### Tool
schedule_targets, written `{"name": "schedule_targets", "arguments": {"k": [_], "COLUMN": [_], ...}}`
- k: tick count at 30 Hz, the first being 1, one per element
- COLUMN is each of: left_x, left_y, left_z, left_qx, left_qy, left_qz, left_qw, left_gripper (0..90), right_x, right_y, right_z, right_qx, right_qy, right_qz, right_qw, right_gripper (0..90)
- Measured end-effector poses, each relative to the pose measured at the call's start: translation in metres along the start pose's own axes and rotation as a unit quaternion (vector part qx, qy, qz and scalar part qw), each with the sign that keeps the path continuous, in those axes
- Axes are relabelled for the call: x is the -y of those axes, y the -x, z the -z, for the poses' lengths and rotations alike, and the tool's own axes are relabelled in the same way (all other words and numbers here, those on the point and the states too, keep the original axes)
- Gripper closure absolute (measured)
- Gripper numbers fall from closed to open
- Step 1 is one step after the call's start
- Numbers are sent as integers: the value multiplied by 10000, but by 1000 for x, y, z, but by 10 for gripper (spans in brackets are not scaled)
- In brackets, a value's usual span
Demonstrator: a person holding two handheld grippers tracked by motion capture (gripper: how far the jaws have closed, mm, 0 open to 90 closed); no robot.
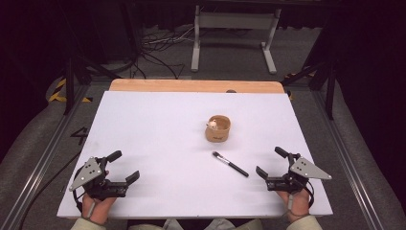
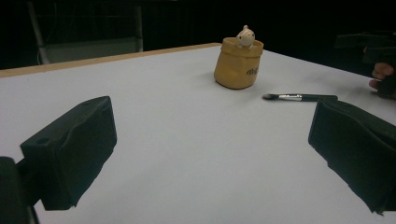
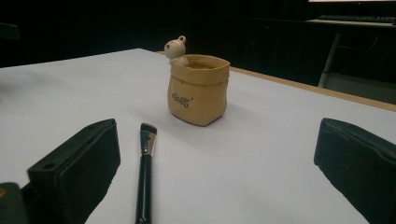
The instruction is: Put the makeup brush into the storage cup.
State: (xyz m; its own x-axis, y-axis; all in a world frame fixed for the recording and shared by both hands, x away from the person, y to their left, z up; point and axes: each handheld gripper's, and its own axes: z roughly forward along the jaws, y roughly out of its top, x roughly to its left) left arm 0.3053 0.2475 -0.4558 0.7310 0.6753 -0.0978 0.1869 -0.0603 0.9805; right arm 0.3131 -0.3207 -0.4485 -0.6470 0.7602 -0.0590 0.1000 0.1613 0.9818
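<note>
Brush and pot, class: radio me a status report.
Left gripper open, right gripper open, both empty. Brush flat on table, apart from pot. Nothing in the way.

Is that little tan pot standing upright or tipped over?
Upright. The tan pot rests on its base on the white table, its open mouth facing up, with a small figure perched at the rim.

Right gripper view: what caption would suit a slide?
Open fingers frame a makeup brush lying before a tan pot.

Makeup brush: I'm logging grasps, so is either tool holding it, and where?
Nothing is held. The brush lies on the table; both tools stand open.
</note>
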Motion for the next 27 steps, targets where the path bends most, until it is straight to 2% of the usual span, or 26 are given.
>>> {"name": "schedule_targets", "arguments": {"k": [8, 13, 16, 21, 24, 27], "left_x": [1, -2, -2, -3, -4, -5], "left_y": [1, -1, -1, 0, 0, 0], "left_z": [-4, 0, 0, -1, 0, 1], "left_qx": [73, 6, -23, -13, -77, -67], "left_qy": [-40, 46, 52, 9, -48, -39], "left_qz": [39, 38, 59, -10, -75, -116], "left_qw": [10000, 10000, 10000, 10000, 9999, 9999], "left_gripper": [19, 21, 21, 22, 26, 27], "right_x": [-3, -5, -8, -12, -19, -26], "right_y": [0, 0, -1, -1, -2, -1], "right_z": [0, 1, 0, 0, -2, -6], "right_qx": [2, 7, 95, -1, 89, 50], "right_qy": [-6, -11, -269, -280, -386, -397], "right_qz": [-1, 26, 203, 185, 241, 147], "right_qw": [10000, 10000, 9994, 9994, 9989, 9991], "right_gripper": [8, 8, 8, 7, 8, 7]}}
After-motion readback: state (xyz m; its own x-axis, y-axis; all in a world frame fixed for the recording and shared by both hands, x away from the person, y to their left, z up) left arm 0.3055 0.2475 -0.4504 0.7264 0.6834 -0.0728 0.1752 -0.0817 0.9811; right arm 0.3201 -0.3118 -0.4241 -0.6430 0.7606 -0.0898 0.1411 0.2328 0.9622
